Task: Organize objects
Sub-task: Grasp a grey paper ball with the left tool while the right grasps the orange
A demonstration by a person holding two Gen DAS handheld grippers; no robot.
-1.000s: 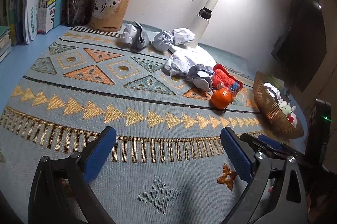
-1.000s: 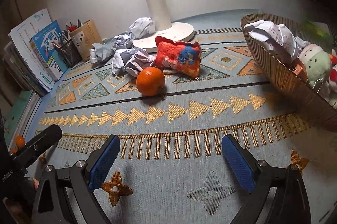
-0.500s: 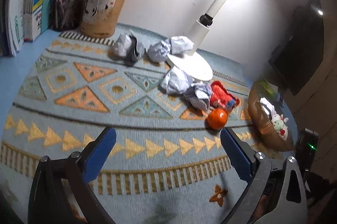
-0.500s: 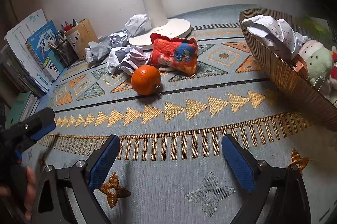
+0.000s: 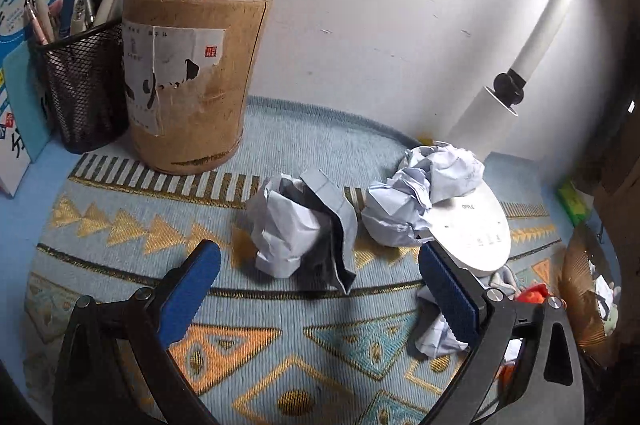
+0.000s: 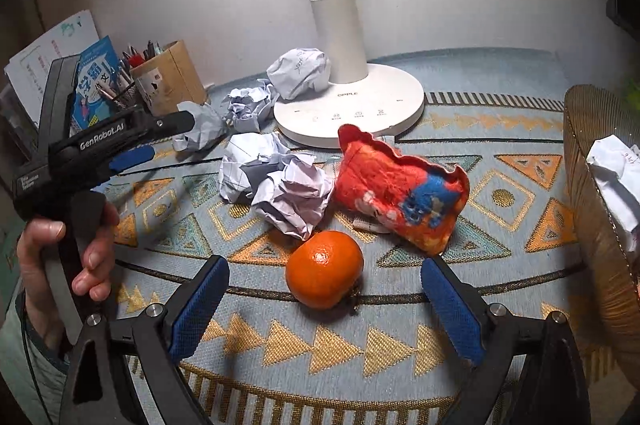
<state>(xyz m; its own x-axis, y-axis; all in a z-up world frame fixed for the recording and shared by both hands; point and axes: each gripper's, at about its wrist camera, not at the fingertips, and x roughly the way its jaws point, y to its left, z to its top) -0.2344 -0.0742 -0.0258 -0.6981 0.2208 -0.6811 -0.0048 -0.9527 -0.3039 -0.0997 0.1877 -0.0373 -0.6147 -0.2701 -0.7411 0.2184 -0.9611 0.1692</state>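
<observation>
My left gripper [image 5: 320, 281] is open and empty, its blue pads on either side of a crumpled white-and-grey paper ball [image 5: 300, 225] just ahead on the patterned mat. A second paper ball [image 5: 420, 197] leans on the lamp base beside it. My right gripper [image 6: 324, 301] is open and empty, with an orange [image 6: 324, 269] just ahead between its pads. Behind the orange lie a red plush pouch [image 6: 400, 193] and more crumpled paper [image 6: 280, 185]. The left gripper also shows in the right wrist view [image 6: 132, 145], held in a hand.
A white desk lamp [image 6: 348, 105] stands at the back. A wooden pen holder [image 5: 188, 81] and a black mesh pen cup [image 5: 84, 85] stand at the back left beside books. A woven basket [image 6: 596, 209] with paper and toys sits on the right.
My left gripper has moved far forward to the paper balls by the pen holder. My right gripper has moved closer to the orange. Both stay open.
</observation>
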